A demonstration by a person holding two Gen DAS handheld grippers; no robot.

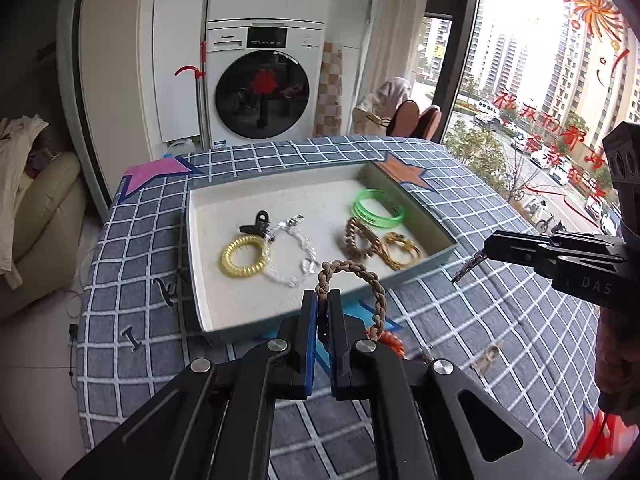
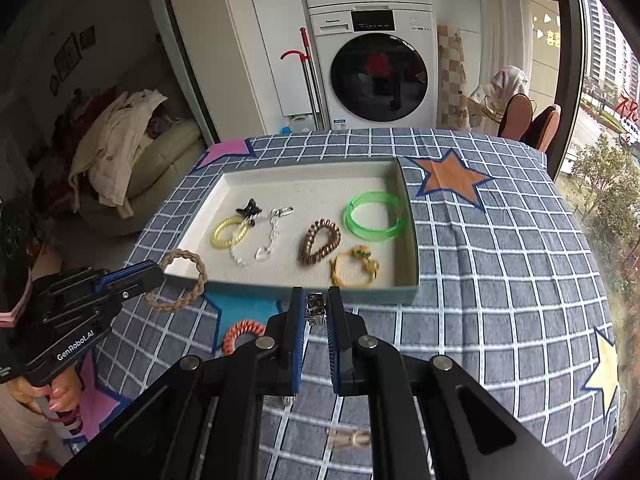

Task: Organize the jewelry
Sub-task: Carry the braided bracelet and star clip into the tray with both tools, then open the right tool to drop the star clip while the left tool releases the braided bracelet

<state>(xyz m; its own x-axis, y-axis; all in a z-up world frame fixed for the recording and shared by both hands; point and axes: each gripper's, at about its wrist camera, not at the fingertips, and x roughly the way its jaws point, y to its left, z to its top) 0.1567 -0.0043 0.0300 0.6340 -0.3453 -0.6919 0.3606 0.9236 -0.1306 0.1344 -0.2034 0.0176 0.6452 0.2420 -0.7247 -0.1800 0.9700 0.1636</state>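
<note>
A: Where's the braided bracelet (image 1: 362, 280)?

B: Pinched in the left gripper (image 1: 322, 308), dangling just over the near edge of the tray (image 1: 256, 330). It's light and floppy, so a grip anywhere on the cord should hold.

A: And the right gripper (image 2: 316, 310)?

B: Clamped on a small silver clip (image 2: 316, 309), near the tray's near wall. Probably hard and slick; hold it across its flat sides.

washing machine (image 1: 264, 84): "Panasonic" | left tool (image 2: 158, 274) body: "GenRobot.AI" | right tool (image 1: 486, 250) body: "DAS"
</note>
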